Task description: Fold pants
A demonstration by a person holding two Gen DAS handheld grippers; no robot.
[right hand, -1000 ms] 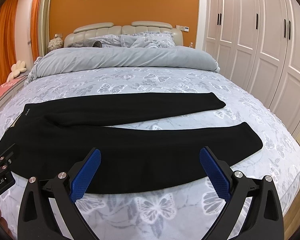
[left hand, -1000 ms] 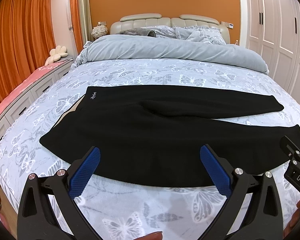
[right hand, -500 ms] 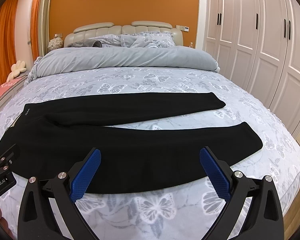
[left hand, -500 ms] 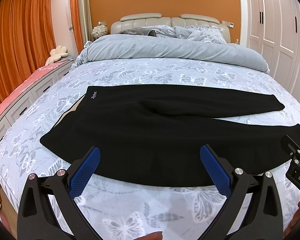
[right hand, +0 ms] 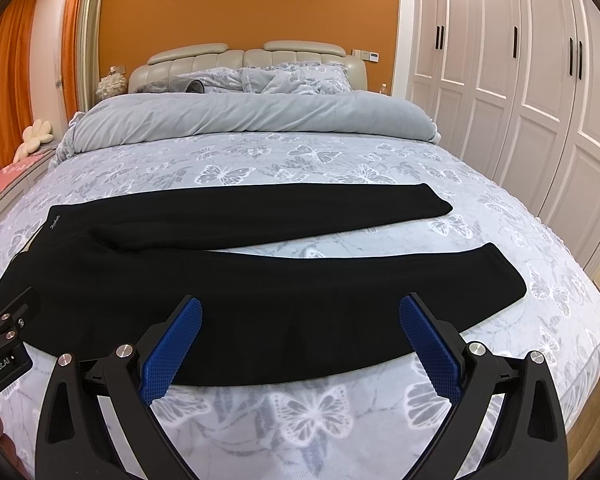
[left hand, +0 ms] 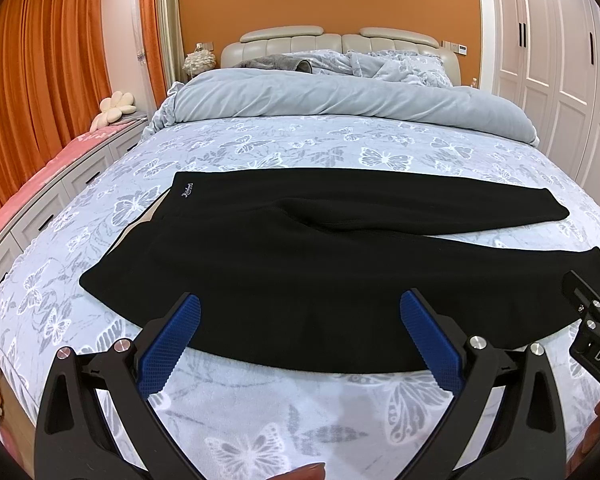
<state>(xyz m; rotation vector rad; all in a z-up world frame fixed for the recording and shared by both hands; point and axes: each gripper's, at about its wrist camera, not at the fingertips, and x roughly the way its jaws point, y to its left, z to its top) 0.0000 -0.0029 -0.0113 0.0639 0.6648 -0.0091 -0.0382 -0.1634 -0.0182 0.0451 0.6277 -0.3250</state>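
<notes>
Both claws are spread wide and hold nothing: the left claw [left hand: 300, 334] and the right claw [right hand: 300, 334] each hover over the near edge of the bed, their blue pads [left hand: 170, 346] apart above the hem of the cloth.

Just ahead of them lie the black pants [left hand: 300, 272], flat on the butterfly-print bedspread [left hand: 260, 148]. Seen from the right claw, the pants [right hand: 260, 292] run crosswise: the waistband with its small white logo [right hand: 55, 223] is off to the left, and the two legs stretch away to the right, splayed in a narrow V with bedspread showing between them. The nearer leg passes right under both claws; the farther leg lies beyond it.

As I judge it, no fold has been made. The pants are only smoothed out, so everything remains: bringing one leg over the other, then doubling the length.

Farther off, a rolled grey duvet [left hand: 340, 96] crosses the bed, with pillows and a padded headboard [right hand: 252, 56] behind. White wardrobe doors [right hand: 520, 80] stand to the right, orange curtains [left hand: 40, 60] to the left.
</notes>
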